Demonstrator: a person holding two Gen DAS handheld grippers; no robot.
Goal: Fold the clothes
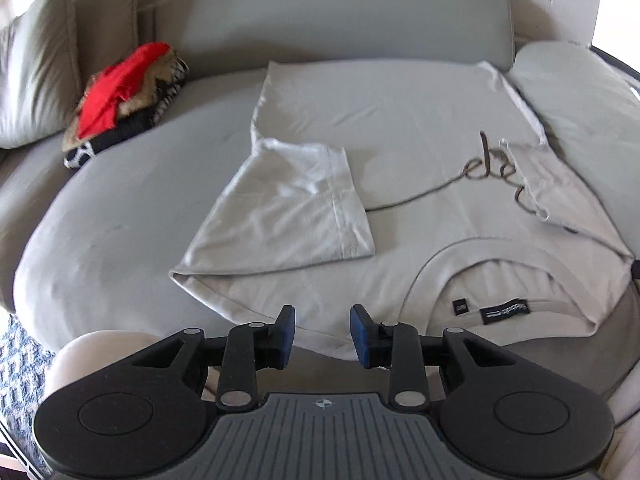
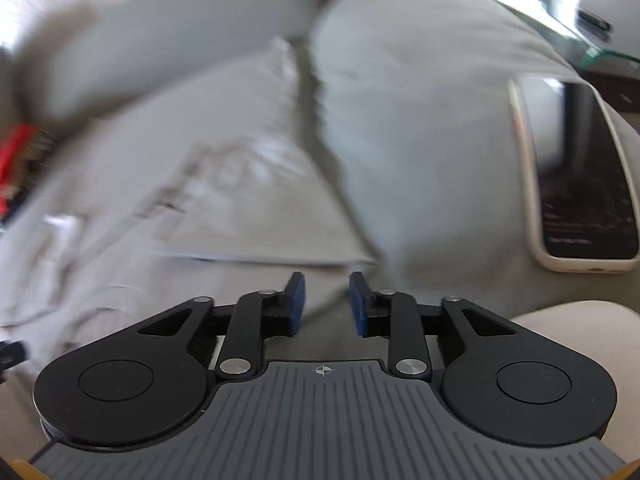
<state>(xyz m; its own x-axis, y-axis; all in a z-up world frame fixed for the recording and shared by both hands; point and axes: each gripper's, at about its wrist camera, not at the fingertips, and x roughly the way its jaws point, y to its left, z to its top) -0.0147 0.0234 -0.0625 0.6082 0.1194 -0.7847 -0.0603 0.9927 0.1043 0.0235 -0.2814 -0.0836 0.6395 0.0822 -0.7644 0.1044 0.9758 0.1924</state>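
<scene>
One pale grey T-shirt (image 1: 400, 152) lies spread flat on the grey sofa seat (image 1: 120, 208), its collar (image 1: 500, 280) nearest the camera and its hem toward the backrest. In the left wrist view the left gripper (image 1: 322, 334) hangs just over the shirt's near edge, to the left of the collar; its blue-padded jaws stand apart with nothing between them, and the cloth below is not pinched. One sleeve (image 1: 288, 208) is already folded in over the shirt's body, lying just beyond and a little left of this gripper. The opposite sleeve is folded in too, covering part of a dark cursive print (image 1: 488, 164) on the chest. Two small black labels sit inside the collar.

The right wrist view is heavily smeared. The right gripper (image 2: 325, 304) points down at the shirt fabric close to a rounded sofa cushion (image 2: 420, 100), its jaws likewise parted and empty; whether the tips touch the cloth I cannot tell. One phone (image 2: 576, 176) in a light case lies face up on that cushion, well to the right of the gripper.

One heap of other clothes (image 1: 124, 96), red on top over tan and black-and-white pieces, rests at the seat's far left beside one upright cushion (image 1: 36, 68).
</scene>
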